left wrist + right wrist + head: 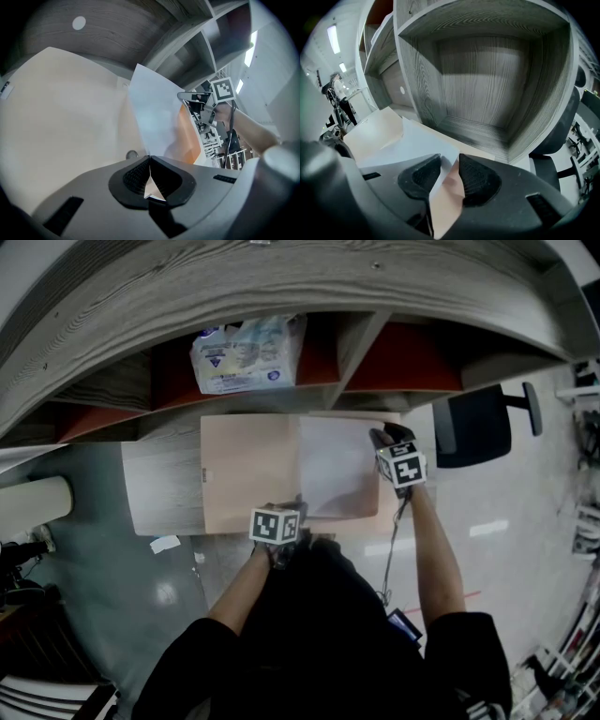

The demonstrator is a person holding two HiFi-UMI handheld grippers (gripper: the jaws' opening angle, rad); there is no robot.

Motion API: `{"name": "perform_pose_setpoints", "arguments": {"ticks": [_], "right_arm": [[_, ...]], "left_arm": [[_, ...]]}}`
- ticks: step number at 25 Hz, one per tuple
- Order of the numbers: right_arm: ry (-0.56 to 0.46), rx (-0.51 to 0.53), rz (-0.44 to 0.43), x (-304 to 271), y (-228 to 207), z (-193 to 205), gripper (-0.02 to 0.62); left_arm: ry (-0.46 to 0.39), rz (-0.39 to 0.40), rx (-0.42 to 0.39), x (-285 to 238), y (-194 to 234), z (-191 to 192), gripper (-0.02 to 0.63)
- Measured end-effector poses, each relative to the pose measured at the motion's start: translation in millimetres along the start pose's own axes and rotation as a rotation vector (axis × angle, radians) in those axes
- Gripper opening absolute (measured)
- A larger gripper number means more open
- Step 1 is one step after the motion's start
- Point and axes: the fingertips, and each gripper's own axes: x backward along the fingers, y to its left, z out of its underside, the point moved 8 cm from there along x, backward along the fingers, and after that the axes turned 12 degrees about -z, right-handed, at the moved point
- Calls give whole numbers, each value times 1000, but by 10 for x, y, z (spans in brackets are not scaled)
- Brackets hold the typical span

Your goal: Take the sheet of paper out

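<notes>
An open beige folder [248, 470] lies flat on the desk. A white sheet of paper [337, 470] rests on its right half. My left gripper [296, 509] is at the sheet's near left corner. In the left gripper view the jaws [150, 177] are shut on that corner, and the sheet [154, 112] rises away from them, curled above the orange-beige folder [61, 117]. My right gripper [380, 439] is at the sheet's far right corner. In the right gripper view it [450, 171] stands open, with the corner of the sheet [417, 145] between the pads.
Grey wood shelf cubbies [487, 84] stand right behind the folder. One holds a plastic-wrapped package [246, 354]. A black office chair [473, 432] is to the right of the desk [159, 488]. A cable hangs from my right hand.
</notes>
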Motion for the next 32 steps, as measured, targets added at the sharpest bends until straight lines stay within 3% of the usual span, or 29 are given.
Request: {"name": "perform_pose_setpoints", "arguments": {"ticks": [12,32], "right_arm": [[4,50,17,-21,107,-113,57],[-33,129,16,76,310,-191,17]], "left_arm": [[-8,5,3,22,17,-11,48],[-70,-11,12,154,31,41,48]]}}
